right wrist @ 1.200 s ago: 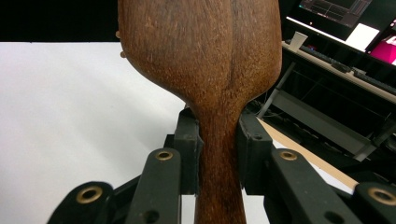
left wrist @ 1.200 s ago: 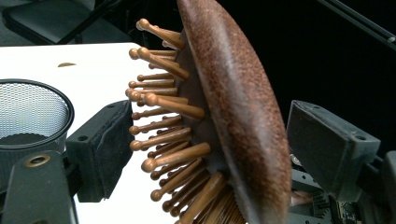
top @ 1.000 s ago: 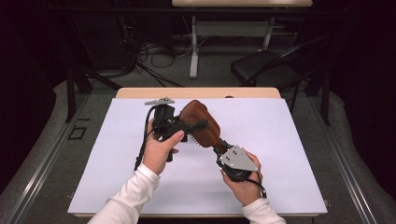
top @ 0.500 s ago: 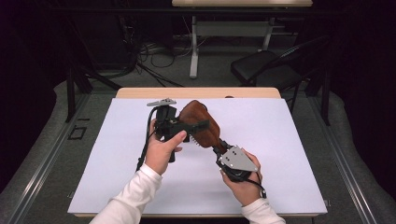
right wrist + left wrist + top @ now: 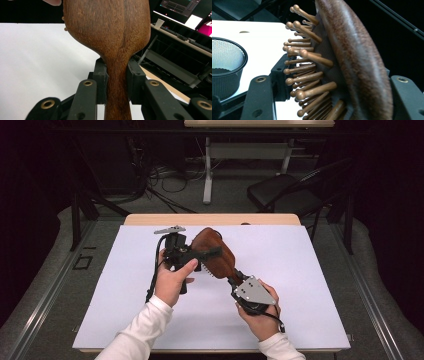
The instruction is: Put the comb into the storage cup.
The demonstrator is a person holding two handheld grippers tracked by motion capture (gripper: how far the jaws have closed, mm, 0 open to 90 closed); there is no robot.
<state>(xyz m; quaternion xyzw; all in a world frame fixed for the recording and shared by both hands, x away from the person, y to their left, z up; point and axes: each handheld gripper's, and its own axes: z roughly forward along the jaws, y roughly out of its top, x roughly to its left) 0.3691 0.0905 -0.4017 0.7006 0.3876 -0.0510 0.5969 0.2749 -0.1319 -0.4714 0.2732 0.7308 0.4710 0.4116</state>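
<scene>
The right gripper (image 5: pixel 117 82) clamps the handle of the wooden hairbrush (image 5: pixel 110 32), held above the white table (image 5: pixel 310 270). The left gripper (image 5: pixel 192 256) has its jaws partly open and just closing around the brush head, bristles (image 5: pixel 307 67) toward one jaw; contact I cannot tell. Its own view shows a black mesh cup (image 5: pixel 227 62) beyond. Farther off, a chair (image 5: pixel 285 195)

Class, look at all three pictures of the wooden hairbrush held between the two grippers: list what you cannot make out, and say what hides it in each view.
- Hairbrush handle end: right gripper view, cut off by the bottom edge; high view, covered by the right gripper.
- Mesh cup: left gripper view, cut by the left edge; contents unclear.
- Left gripper contact with the bristles: hidden behind the brush head.
</scene>
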